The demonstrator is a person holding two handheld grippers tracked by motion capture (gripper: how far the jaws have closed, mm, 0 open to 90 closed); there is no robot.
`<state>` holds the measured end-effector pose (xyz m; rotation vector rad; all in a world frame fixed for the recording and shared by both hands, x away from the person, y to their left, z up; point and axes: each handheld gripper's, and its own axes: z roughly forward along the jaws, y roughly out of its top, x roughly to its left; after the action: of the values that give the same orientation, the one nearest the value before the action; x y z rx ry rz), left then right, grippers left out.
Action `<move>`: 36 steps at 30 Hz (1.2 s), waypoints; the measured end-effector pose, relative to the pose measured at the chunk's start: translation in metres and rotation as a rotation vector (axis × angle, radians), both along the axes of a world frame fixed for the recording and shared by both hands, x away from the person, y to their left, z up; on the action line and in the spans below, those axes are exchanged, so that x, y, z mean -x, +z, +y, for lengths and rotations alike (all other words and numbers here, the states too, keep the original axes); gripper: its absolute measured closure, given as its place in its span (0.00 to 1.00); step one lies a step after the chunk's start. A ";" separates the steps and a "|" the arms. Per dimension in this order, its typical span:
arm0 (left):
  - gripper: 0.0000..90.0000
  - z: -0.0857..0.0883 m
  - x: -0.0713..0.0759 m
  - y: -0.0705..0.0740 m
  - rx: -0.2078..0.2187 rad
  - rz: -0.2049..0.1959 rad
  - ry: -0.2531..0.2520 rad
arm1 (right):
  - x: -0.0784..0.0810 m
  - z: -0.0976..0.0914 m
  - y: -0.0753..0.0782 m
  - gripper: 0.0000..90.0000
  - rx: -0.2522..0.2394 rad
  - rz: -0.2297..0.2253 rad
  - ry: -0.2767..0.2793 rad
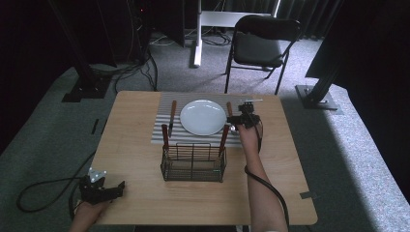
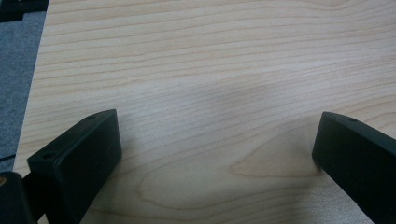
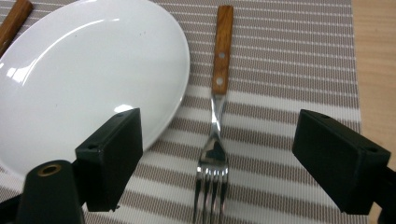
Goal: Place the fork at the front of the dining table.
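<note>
- The left gripper (image 1: 117, 186) rests at the wooden table's (image 1: 140, 121) near left corner, jaws spread wide over bare wood.
- A white plate (image 3: 79, 79) lies on the striped placemat (image 3: 299, 56).
- Just right of it lies the fork (image 3: 215, 135), long axis along the plate's side, tines toward the camera, wooden handle away.
- The right gripper (image 3: 217, 158) hangs above the fork, jaws released, straddling its tines.

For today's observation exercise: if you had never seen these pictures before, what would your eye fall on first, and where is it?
The white plate stands out first, bright at the middle of the striped mat on the table's far side. Next comes the fork lying on the mat beside the plate, between the open right tongs. Nearer the person, a wire basket holds wooden-handled cutlery, and the left tongs hang open over bare wood at the near left corner.
</note>
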<state>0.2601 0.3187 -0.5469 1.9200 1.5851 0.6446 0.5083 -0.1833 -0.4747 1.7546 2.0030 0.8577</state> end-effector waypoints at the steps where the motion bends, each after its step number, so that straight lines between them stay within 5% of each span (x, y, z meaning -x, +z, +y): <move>1: 0.01 0.000 0.000 0.000 0.000 0.000 0.000 | 0.003 -0.001 -0.001 0.17 -0.001 -0.001 0.004; 17: 0.01 0.000 0.000 0.000 0.000 0.000 0.000 | 0.041 -0.010 -0.024 0.17 -0.015 0.005 0.032; 30: 0.01 0.000 0.000 0.000 0.000 0.000 0.000 | 0.085 -0.029 -0.036 0.16 -0.018 -0.075 0.010; 36: 0.01 0.000 0.000 0.000 0.000 0.000 0.000 | 0.100 -0.036 -0.046 0.17 -0.010 -0.062 0.024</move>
<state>0.2601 0.3187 -0.5468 1.9200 1.5856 0.6441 0.4086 -0.2195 -0.5211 1.6918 1.9876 0.9201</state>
